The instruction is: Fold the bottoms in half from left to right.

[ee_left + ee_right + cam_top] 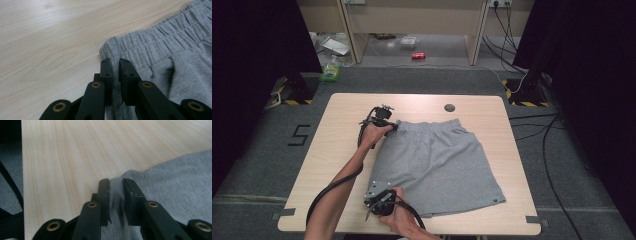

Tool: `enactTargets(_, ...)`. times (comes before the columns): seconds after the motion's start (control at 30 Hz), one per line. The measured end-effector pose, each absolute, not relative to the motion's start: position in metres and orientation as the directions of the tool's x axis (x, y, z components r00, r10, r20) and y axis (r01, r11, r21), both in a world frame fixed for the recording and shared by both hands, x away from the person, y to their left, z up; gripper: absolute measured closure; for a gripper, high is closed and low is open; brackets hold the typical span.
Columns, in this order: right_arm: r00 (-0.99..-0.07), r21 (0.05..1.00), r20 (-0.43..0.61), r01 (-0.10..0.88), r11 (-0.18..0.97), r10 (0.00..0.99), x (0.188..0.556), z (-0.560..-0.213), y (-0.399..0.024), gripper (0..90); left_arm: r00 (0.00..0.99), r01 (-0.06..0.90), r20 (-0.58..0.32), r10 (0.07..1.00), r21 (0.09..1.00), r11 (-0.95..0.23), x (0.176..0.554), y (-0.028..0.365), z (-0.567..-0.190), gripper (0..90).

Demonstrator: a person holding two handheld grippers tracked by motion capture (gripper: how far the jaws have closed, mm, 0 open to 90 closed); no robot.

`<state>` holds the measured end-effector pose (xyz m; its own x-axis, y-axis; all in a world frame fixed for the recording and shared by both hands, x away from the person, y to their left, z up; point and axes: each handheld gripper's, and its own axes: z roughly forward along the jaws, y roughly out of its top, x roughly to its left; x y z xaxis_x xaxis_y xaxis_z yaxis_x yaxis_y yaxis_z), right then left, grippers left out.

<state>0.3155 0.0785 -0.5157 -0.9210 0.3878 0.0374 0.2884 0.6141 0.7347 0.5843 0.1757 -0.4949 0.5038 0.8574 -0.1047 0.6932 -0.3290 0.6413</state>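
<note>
Flat on the pale wooden table (342, 145) lie grey jersey shorts (442, 165) with an elastic waistband. Left gripper (114, 65) pinches the waistband corner; right gripper (116, 185) seemingly clamps the hem corner. Dark carpet (257, 150) surrounds the table.

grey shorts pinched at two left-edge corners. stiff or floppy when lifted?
Likely floppy: the grey shorts are thin jersey that already bunches between the right gripper pads. The middle will probably sag between it and the left gripper. Probably light, and the elastic waistband may stretch.
</note>
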Motion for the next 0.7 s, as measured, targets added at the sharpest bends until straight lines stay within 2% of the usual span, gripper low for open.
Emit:
enactTargets(0.13, -0.920, 0.756, 0.055, 0.291, 0.586, 0.387, 0.317, -0.508, 0.070, 82.4, 0.498, 0.696, -0.117, 0.859, 0.645, -0.315, 0.584, 0.176, -0.495, 81.9)
enactTargets(0.7, -0.905, 0.841, 0.111, 0.306, 0.446, 0.412, 0.316, -0.469, 0.018, 84.3, 0.497, 0.679, -0.123, 0.859, 0.672, -0.296, 0.585, 0.170, -0.461, 82.7)
